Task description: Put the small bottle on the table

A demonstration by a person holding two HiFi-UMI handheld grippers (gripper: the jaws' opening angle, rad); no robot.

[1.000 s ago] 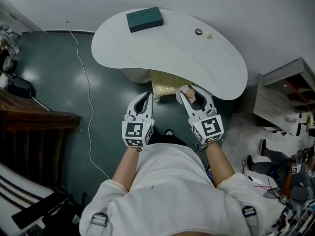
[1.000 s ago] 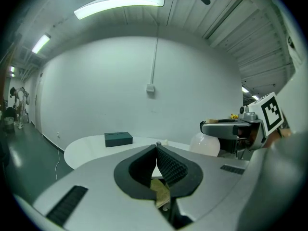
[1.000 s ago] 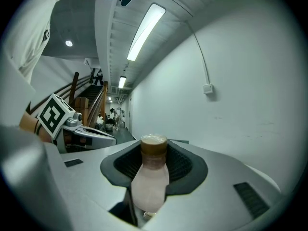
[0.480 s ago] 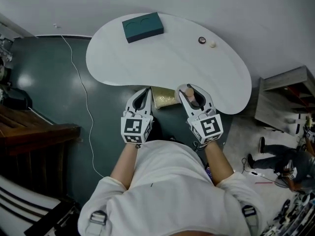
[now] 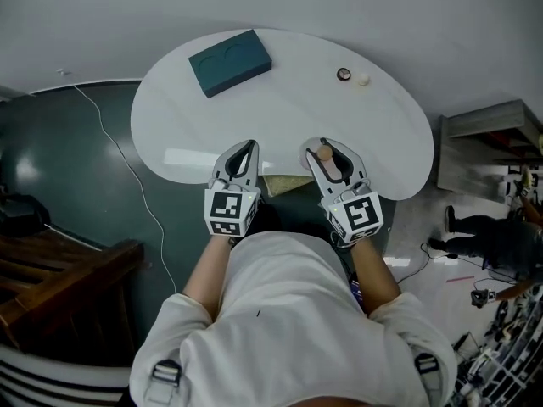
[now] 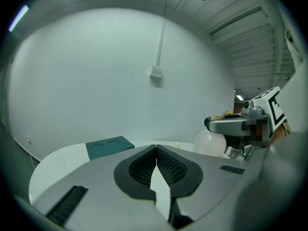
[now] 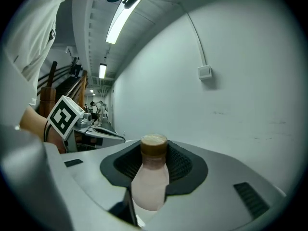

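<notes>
A small pale pink bottle (image 7: pixel 150 177) with a tan cap is clamped upright between the jaws of my right gripper (image 7: pixel 153 165). In the head view the right gripper (image 5: pixel 327 158) holds the bottle (image 5: pixel 324 153) just over the near edge of the white kidney-shaped table (image 5: pixel 288 117). My left gripper (image 5: pixel 240 157) hangs beside it over the same edge, and in the left gripper view its jaws (image 6: pixel 156 163) meet with nothing between them. The bottle (image 6: pixel 210 142) shows at the right of that view too.
On the table lie a dark teal block (image 5: pixel 230 62) with two round hollows at the far left, and a small dark ring (image 5: pixel 343 75) with a cream bead (image 5: pixel 363 80) at the far right. A grey shelf unit (image 5: pixel 488 147) stands right of the table. A white cable (image 5: pixel 127 172) trails over the dark floor.
Both grippers have come forward from over the floor to the table's near edge, the bottle still gripped in the right one. The table sits lower and closer in the head view.
</notes>
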